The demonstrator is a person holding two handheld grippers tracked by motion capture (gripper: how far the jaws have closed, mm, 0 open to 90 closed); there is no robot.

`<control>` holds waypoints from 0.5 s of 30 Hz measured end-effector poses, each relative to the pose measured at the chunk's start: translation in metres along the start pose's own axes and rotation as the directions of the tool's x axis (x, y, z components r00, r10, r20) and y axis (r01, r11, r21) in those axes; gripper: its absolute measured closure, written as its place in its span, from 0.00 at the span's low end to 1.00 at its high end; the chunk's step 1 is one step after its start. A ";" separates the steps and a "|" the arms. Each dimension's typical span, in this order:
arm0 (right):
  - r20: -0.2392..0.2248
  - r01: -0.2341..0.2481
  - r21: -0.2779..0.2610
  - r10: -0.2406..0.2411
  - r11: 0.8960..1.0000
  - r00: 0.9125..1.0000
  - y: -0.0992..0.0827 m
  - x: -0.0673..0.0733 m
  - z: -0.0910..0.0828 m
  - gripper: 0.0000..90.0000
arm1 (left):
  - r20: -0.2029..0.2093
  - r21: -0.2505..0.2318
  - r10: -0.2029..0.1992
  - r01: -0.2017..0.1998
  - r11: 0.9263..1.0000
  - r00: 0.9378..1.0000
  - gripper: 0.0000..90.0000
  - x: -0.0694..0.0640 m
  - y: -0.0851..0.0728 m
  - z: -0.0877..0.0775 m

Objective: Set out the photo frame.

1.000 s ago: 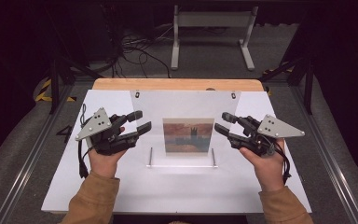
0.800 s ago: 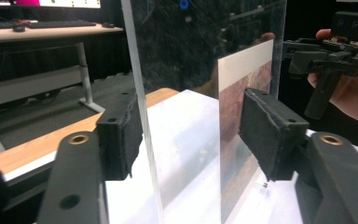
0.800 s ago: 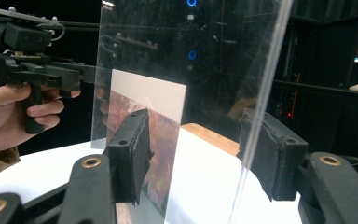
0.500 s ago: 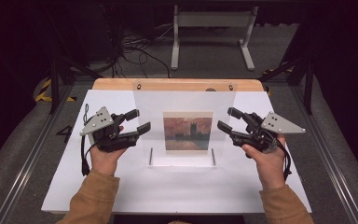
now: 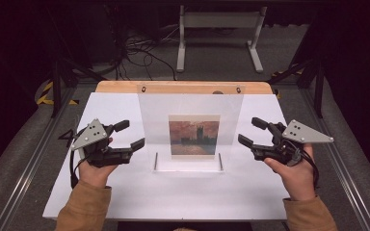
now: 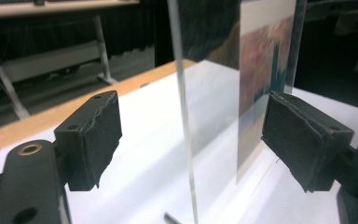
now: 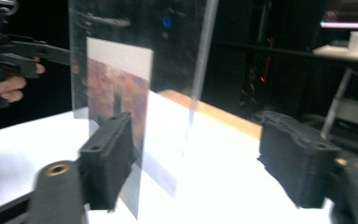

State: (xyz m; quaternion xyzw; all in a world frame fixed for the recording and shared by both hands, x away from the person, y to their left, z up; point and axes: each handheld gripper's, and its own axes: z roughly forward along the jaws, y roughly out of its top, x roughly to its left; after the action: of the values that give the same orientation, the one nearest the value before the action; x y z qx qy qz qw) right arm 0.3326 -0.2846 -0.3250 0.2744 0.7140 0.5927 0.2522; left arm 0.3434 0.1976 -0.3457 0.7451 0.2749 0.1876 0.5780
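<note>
The left gripper (image 5: 130, 136) at 9 o'clock and the right gripper (image 5: 249, 132) at 3 o'clock flanked the upright clear panel (image 5: 191, 103). Both grippers' jaws had just been opening, gaping wide astride its edges without touching.

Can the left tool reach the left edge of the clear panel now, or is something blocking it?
Probably yes: the left tool, its jaws just opened, is beside the clear panel, whose edge lies between the pads untouched, nothing blocking.
</note>
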 end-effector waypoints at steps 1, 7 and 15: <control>0.002 -0.010 0.009 0.010 1.000 1.000 0.000 0.000 -0.002 0.26 | -0.004 0.016 -0.006 0.006 1.000 1.000 0.21 0.001 -0.003 -0.002; 0.024 -0.010 0.080 0.008 0.997 1.000 -0.006 -0.005 -0.013 0.20 | -0.062 0.057 -0.022 0.025 0.998 0.998 0.15 0.006 -0.022 -0.018; 0.043 -0.032 0.149 0.026 0.988 0.999 -0.020 -0.012 -0.022 0.15 | -0.101 0.099 -0.050 0.060 0.993 0.994 0.10 0.014 -0.044 -0.031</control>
State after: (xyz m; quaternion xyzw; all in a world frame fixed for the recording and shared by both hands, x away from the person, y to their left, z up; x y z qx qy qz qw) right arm 0.3245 -0.3112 -0.3403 0.3151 0.7469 0.5354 0.2369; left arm 0.3274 0.2380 -0.3811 0.7556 0.3326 0.1939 0.5300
